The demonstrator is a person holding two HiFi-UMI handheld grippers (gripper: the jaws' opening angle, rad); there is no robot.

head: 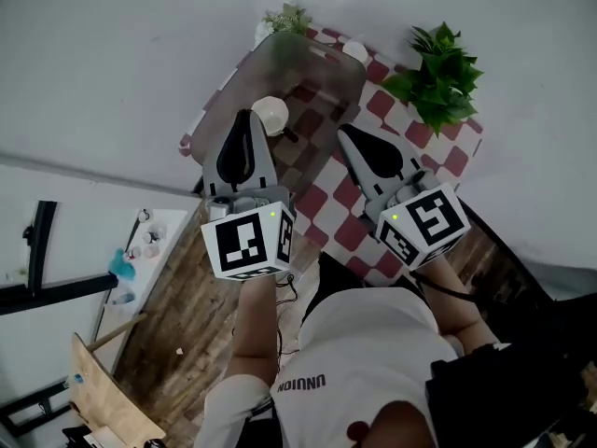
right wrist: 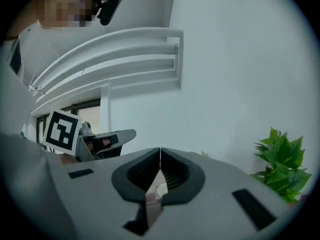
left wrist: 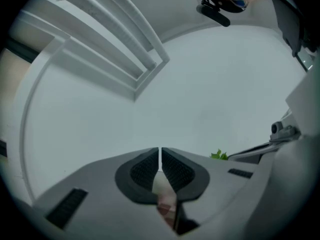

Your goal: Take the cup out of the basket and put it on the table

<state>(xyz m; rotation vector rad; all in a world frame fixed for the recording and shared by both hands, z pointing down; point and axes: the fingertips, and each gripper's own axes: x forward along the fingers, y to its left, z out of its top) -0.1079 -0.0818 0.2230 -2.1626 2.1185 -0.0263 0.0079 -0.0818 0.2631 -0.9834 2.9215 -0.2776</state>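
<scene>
Left gripper point(left wrist: 160, 150) is seen with its jaws pressed together, nothing caught between them. Same story for the right gripper point(right wrist: 160, 150): closed up and empty. In the head view both are held out side by side over the desk point(head: 382, 101), which is covered in a red-and-white checked cloth. The cream cup point(head: 270, 114) is found just beside the left gripper's tip, inside the outline of the smoky see-through basket point(head: 317, 68); whether it's being touched can't be told. A leafy potted plant point(head: 438, 75) is parked at the desk's far right corner, and a smaller plant point(head: 287, 17) at the far edge.
</scene>
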